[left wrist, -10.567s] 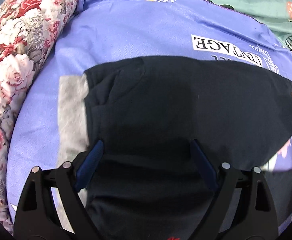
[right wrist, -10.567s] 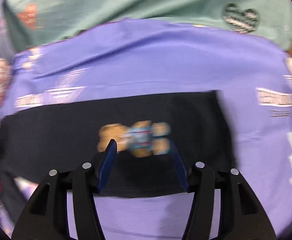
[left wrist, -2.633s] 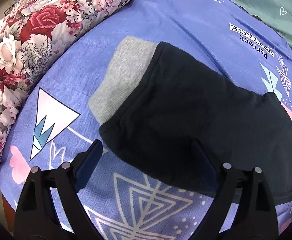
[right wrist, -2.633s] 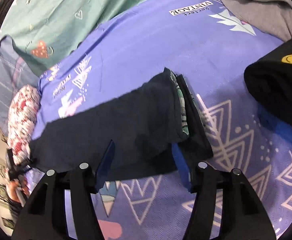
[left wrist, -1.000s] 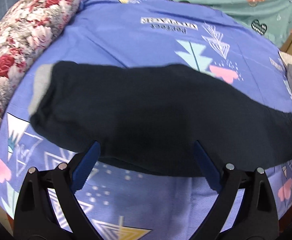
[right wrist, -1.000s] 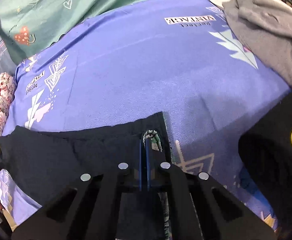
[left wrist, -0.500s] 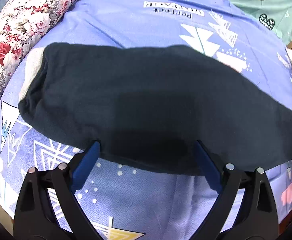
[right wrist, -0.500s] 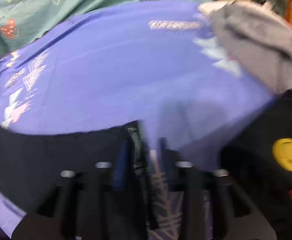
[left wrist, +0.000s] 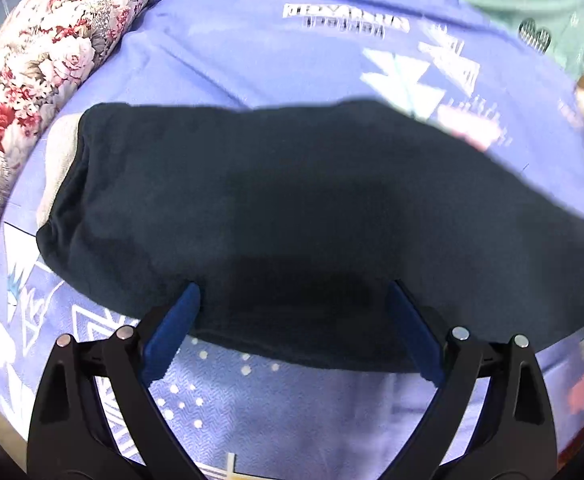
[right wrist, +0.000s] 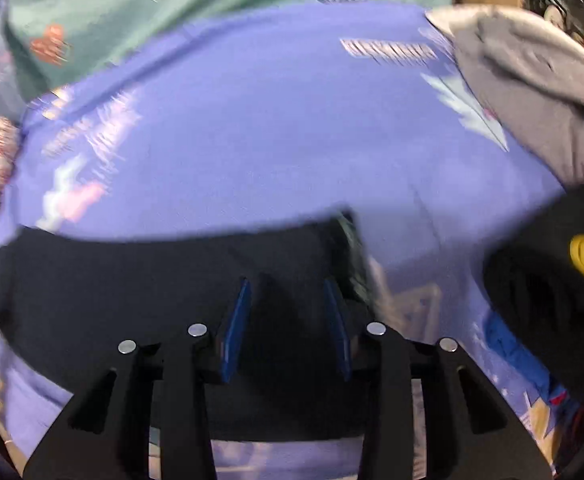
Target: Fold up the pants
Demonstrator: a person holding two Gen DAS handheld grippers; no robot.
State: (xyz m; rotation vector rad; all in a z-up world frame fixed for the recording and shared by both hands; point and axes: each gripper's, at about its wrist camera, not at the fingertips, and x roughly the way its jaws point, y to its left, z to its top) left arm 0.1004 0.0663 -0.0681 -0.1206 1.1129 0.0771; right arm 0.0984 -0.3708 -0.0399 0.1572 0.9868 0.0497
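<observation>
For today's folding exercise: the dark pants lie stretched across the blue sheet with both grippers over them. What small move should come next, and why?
Probably lower the right gripper onto the waistband end of the pants and grip it, ready to fold toward the grey cuff. The pants lie long and flat on the blue sheet, and both the right and the left gripper stand open, holding nothing.

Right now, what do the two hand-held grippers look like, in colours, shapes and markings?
Both look alike. The left gripper has two black, angular plastic arms with triangular cut-outs, small round silver fasteners and a flat blue pad inside each finger. The right gripper shows the same black frame, silver fasteners and blue pads. No cables or printed markings are visible.
</observation>
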